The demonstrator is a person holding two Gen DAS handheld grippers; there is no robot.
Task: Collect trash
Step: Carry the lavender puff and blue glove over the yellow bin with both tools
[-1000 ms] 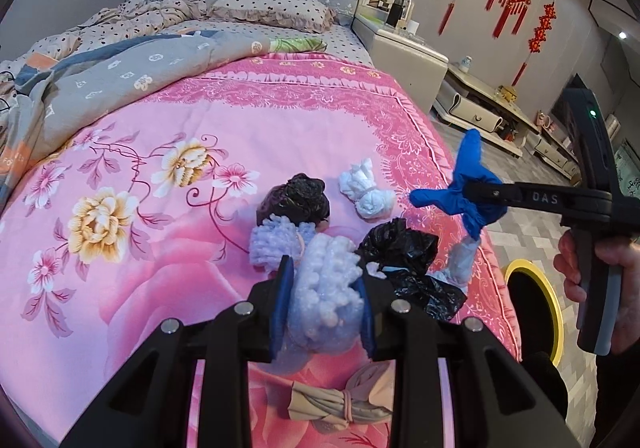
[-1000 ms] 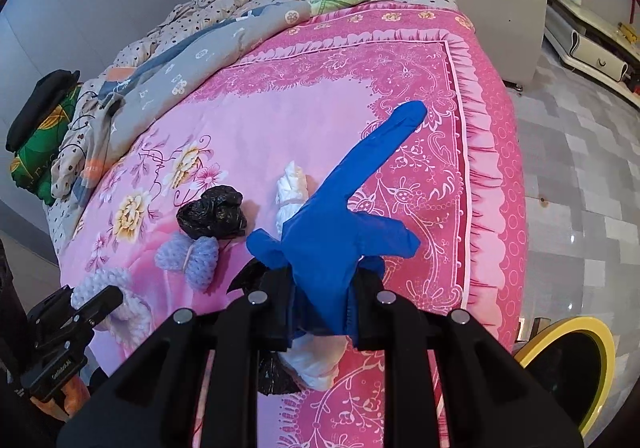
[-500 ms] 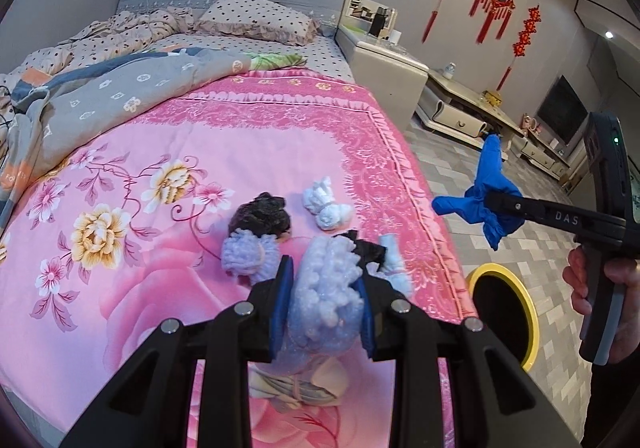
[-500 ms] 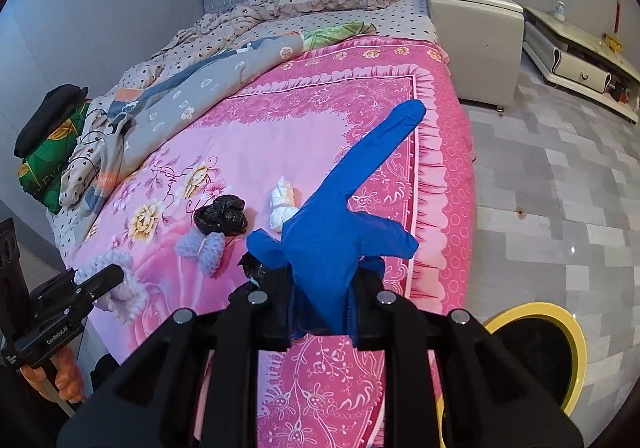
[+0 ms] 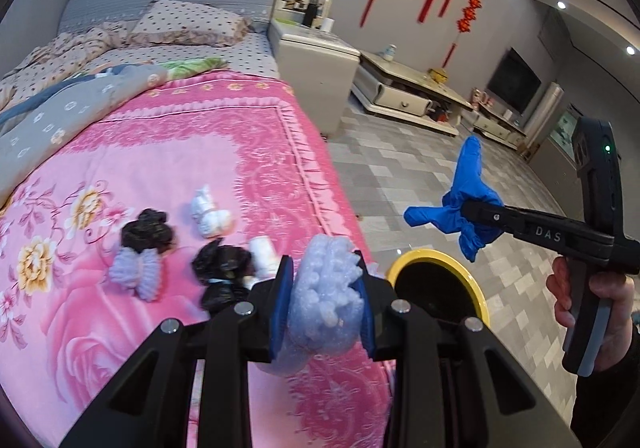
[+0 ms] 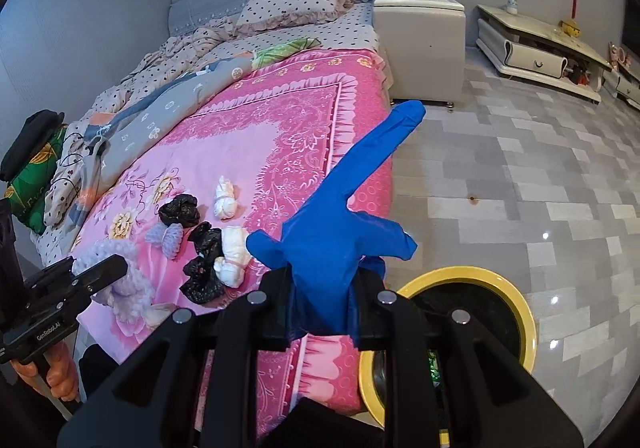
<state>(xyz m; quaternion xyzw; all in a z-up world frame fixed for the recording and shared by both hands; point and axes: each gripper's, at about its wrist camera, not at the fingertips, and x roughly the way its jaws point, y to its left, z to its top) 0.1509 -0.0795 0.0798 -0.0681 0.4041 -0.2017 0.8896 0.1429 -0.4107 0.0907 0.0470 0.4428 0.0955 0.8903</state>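
A bed (image 5: 168, 152) covered by a pink floral blanket (image 6: 248, 152) fills the left of both views, with grey tiled floor (image 6: 520, 176) to its right. On the floor at the bed's near corner stands a round bin with a yellow rim (image 5: 478, 290) and a dark inside.

The left gripper (image 5: 324, 306) has its jaws closed on a pale lavender wad of bubble wrap (image 5: 326, 288), held over the blanket's edge just beside the bin. The right gripper (image 6: 324, 308) has its jaws clamped on a blue rubber glove (image 6: 344, 224), one finger of which sticks straight up; in the left wrist view the glove hangs in the air above the bin's far rim.

Several pieces of trash lie on the blanket near its corner: a crumpled black plastic bag (image 5: 222, 268), a white tissue bundle (image 6: 234, 254) touching it, a second black bag (image 5: 148, 230), a small lavender bow-shaped wad (image 5: 134, 272) just beside that, and a knotted white wad (image 5: 208, 210) a little farther up the bed.
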